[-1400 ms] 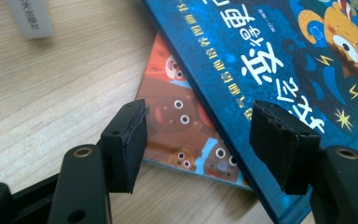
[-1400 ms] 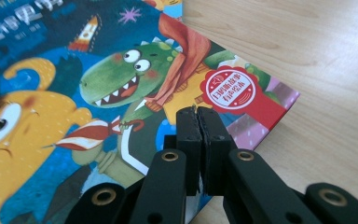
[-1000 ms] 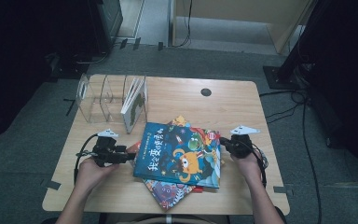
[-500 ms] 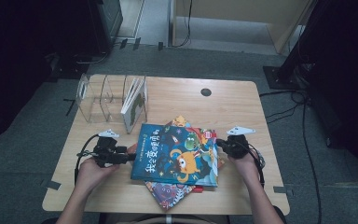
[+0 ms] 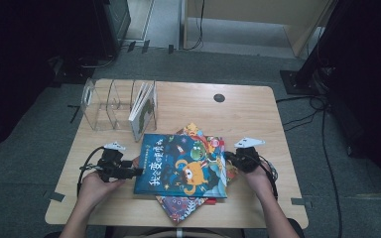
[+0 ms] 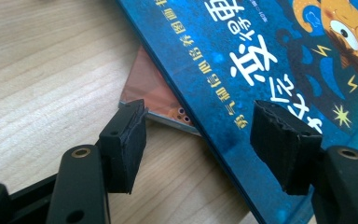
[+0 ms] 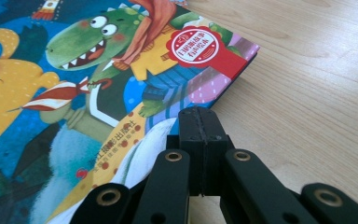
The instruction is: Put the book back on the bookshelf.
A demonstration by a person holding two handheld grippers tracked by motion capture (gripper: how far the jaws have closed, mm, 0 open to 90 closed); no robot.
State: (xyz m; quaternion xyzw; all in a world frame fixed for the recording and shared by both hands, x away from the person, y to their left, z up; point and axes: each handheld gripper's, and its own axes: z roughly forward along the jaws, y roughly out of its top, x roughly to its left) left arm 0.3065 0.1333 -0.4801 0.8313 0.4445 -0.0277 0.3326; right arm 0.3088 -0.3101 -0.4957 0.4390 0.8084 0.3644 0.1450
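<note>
A blue picture book [image 5: 181,166] with a monster and a green dinosaur on its cover lies on top of a loose stack of books on the wooden table [image 5: 248,111]. My left gripper [image 5: 136,172] is open at the book's left edge. In the left gripper view [image 6: 198,126] one pad hangs over the blue cover [image 6: 270,60]. The other pad is by the corner of a reddish book [image 6: 149,93] underneath. My right gripper [image 5: 228,158] is shut with nothing between its jaws. Its tip [image 7: 199,116] sits at the right edge of the cover [image 7: 74,93].
A clear acrylic book rack [image 5: 104,104] stands at the back left with one book [image 5: 144,109] upright in its right slot. A patterned book [image 5: 181,204] pokes out under the stack toward the front edge. A dark round grommet [image 5: 219,98] sits near the far edge.
My right gripper has crept a little to the left at the book's edge, and the blue book has shifted slightly left. The left gripper has stayed where it was.
</note>
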